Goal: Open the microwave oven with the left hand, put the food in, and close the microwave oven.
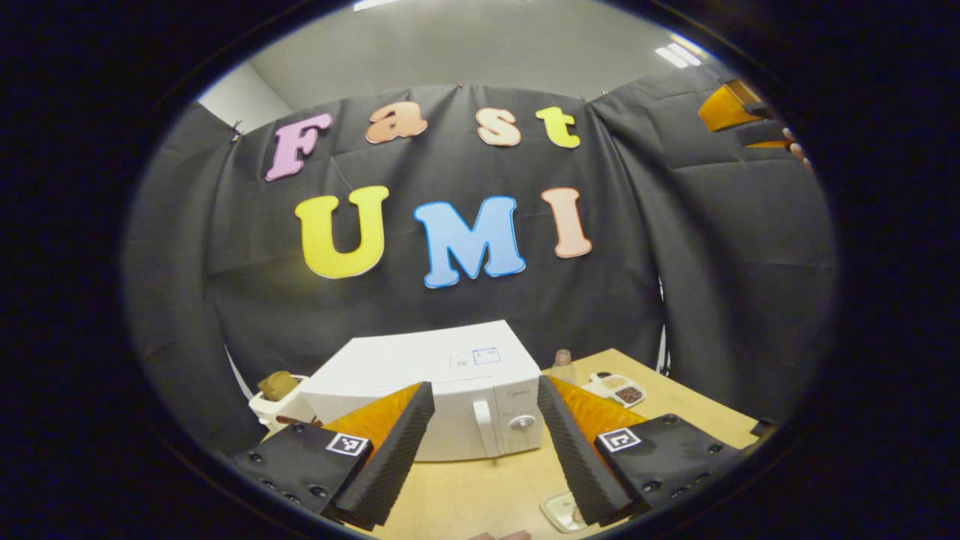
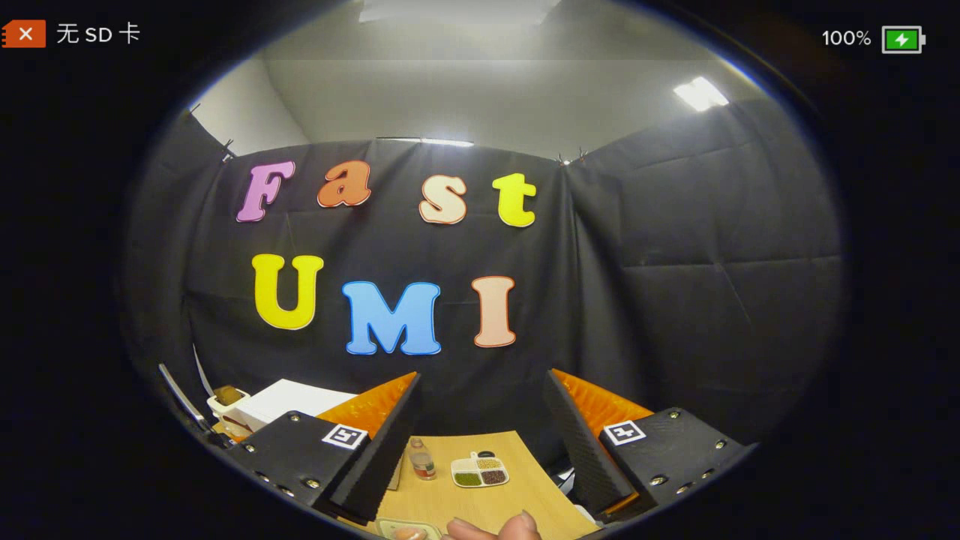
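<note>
1. While my left gripper point(image 1: 486, 442) hangs with jaws spread wide and empty, the microwave point(image 1: 442, 390) sits ahead on the wooden table point(image 1: 480, 491), door shut and its handle point(image 1: 484, 426) untouched: opening is not yet begun.
2. My right gripper point(image 2: 480, 442) is likewise open, holding nothing.
3. I judge the food to be on the small plate point(image 2: 409, 531) at the table's near edge, not yet picked up.
4. Everything remains: open, load, close.

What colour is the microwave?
White, door and handle included. The microwave shows best in the left gripper view.
</note>
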Tool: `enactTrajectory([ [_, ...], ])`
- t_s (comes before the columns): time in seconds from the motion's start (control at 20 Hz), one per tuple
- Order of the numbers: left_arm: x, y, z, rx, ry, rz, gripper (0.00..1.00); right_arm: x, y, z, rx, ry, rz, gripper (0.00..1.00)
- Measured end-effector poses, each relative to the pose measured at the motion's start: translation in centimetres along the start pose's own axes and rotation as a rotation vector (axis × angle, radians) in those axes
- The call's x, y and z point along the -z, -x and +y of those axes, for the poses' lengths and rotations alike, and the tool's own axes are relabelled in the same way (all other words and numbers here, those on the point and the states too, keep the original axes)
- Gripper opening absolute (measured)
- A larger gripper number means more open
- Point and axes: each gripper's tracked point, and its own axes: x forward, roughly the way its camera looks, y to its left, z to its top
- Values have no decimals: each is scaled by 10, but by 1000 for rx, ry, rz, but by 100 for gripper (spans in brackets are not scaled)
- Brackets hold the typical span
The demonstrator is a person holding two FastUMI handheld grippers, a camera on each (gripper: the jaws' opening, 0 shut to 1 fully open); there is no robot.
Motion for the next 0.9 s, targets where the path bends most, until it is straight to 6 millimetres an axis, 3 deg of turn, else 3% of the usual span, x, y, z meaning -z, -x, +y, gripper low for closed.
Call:
enactTrajectory([
  [0.25, 59, -54, 4, 26, 18, 73, 92, 1, -12, 6, 58, 56, 6, 98],
  [0.3, 70, -65, 4, 27, 12, 86, 98, 5, -16, 9, 61, 67, 18, 98],
  [0.4, 99, -84, 5, 36, 22, 123, 93, 11, -21, 12, 75, 95, 35, 98],
  [0.55, 136, -106, 4, 43, 58, 189, 95, 13, -26, 19, 91, 142, 48, 98],
  [0.65, 153, -120, 5, 43, 68, 218, 99, 18, -31, 22, 98, 166, 62, 98],
  [0.7, 160, -127, 6, 45, 72, 222, 94, 21, -33, 24, 101, 174, 74, 98],
  [0.9, 185, -158, -1, 71, 111, 246, 94, 27, -36, 28, 112, 189, 102, 98],
])
